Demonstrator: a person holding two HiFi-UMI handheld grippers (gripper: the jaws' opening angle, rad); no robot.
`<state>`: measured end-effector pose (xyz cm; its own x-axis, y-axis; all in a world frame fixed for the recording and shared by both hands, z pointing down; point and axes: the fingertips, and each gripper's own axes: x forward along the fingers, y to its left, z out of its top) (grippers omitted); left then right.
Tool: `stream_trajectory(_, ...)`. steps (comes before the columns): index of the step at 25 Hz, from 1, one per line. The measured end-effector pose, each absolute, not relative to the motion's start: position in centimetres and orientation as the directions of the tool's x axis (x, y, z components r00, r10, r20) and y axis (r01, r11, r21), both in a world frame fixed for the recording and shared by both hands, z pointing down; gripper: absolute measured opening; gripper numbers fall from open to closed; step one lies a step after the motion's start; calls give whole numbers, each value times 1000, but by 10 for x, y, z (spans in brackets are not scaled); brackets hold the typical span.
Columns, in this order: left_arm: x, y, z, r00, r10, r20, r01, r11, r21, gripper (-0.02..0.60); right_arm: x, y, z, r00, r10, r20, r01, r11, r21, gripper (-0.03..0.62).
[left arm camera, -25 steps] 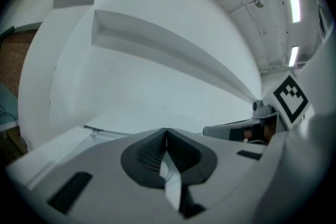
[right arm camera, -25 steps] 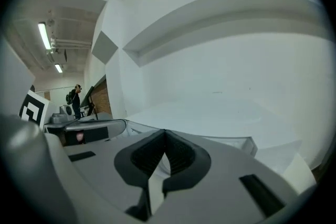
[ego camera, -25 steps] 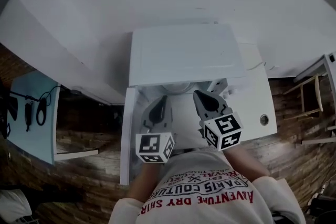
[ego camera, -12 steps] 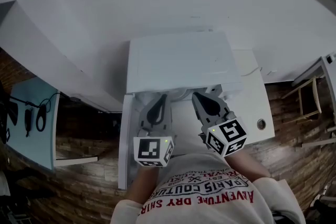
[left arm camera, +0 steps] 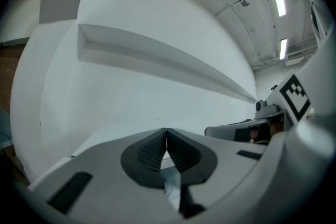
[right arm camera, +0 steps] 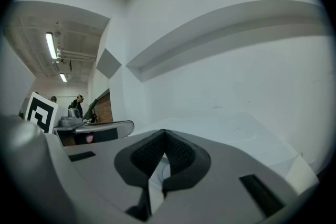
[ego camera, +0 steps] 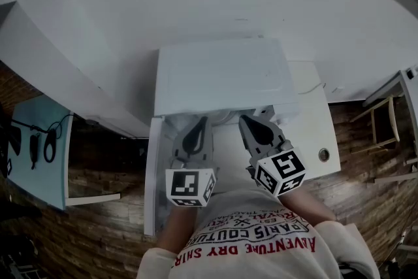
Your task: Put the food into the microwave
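A white microwave (ego camera: 222, 75) stands on a white counter (ego camera: 320, 121), its door (ego camera: 151, 173) swung open to the left. Both grippers point level at its front, side by side. My left gripper (ego camera: 198, 122) (left arm camera: 166, 131) and right gripper (ego camera: 250, 119) (right arm camera: 165, 134) have their tips pressed together. Between them a curved rim of a white dish (ego camera: 219, 115) shows just under the microwave's top edge. A pale sliver of that dish (left arm camera: 170, 186) (right arm camera: 156, 182) sits in the gap behind each pair of closed tips. No food is visible; the grippers hide the rest of the dish.
A white wall with a long ledge (left arm camera: 157, 55) rises behind the microwave. A round hole (ego camera: 323, 155) is set in the counter at the right. A light-blue table with dark tools (ego camera: 39, 147) stands far left, wooden chairs (ego camera: 385, 121) far right, on a brick-patterned floor.
Both grippers have risen a little together with the dish and sit closer under the microwave's top edge. Their jaws have stayed shut.
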<state>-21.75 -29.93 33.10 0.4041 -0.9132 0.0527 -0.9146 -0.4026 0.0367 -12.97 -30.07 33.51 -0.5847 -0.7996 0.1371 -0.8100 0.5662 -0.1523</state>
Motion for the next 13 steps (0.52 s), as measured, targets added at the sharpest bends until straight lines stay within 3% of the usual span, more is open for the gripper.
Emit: stream_trajectory(13, -220, -301, 336, 386, -920, 76, -923, -383, 45, 6, -126, -309, 346, -562, -809, 173, -827, 547, -128, 11)
